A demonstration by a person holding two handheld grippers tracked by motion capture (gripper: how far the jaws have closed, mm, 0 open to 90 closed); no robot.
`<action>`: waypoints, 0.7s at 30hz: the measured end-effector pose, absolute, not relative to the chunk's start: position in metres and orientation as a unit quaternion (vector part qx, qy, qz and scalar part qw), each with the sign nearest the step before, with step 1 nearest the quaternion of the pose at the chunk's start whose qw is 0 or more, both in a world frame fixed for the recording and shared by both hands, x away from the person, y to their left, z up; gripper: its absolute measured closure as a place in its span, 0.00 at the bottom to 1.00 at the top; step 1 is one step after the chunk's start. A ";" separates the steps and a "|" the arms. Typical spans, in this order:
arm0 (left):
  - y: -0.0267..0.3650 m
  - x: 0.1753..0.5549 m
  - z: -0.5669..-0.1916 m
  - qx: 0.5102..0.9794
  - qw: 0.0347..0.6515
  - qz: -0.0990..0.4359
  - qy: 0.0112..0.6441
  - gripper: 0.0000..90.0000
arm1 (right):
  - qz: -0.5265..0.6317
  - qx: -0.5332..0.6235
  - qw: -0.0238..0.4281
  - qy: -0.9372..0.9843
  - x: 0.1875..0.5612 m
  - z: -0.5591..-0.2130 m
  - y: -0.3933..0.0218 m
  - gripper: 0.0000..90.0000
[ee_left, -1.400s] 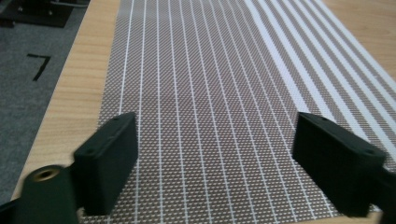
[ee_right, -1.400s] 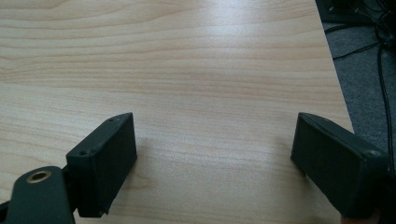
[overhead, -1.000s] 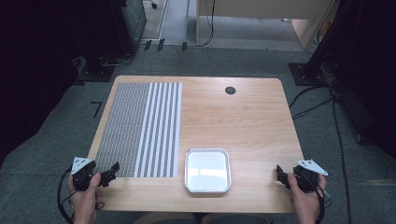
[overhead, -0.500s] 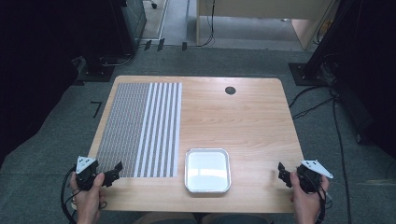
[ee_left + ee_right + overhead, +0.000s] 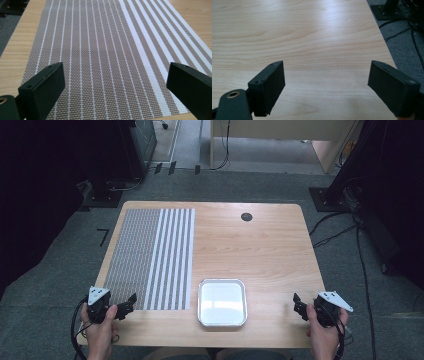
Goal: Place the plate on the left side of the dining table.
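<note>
Wood-grain table point(image 5: 260, 250) carries everything, seen from the high view. At its near left corner the left gripper point(image 5: 129, 303) is held in the person's left hand point(image 5: 100, 325), its tips at the near edge of the woven striped mat point(image 5: 152, 257); in the left gripper view its jaws stand wide apart over the mat point(image 5: 105, 55), with nothing between them. The mat covers the table's left part, fine lines on its left and broad white stripes on its right. Just right of it, near the front edge, sits a shallow white tray point(image 5: 222, 302). A small dark round hole point(image 5: 246, 216) lies toward the far edge. At the near right corner the right hand point(image 5: 325, 332) holds the right gripper point(image 5: 298, 304), jaws wide apart over bare wood point(image 5: 312, 50).
</note>
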State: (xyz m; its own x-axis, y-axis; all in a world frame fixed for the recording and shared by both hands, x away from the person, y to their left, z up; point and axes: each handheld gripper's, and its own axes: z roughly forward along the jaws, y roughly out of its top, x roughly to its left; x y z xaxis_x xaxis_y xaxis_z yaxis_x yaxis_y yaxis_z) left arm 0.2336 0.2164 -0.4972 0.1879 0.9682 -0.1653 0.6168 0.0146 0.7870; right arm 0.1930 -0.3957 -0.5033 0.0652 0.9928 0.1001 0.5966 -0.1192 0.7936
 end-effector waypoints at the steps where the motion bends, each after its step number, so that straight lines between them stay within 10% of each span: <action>1: 0.215 0.234 -0.497 0.667 0.390 0.224 0.594 0.02 | 0.338 0.664 0.295 0.598 0.193 -0.502 -0.392 0.16; 21: 0.179 0.231 -0.492 0.683 0.400 0.219 0.570 0.02 | 0.350 0.644 0.294 0.614 0.197 -0.502 -0.367 0.16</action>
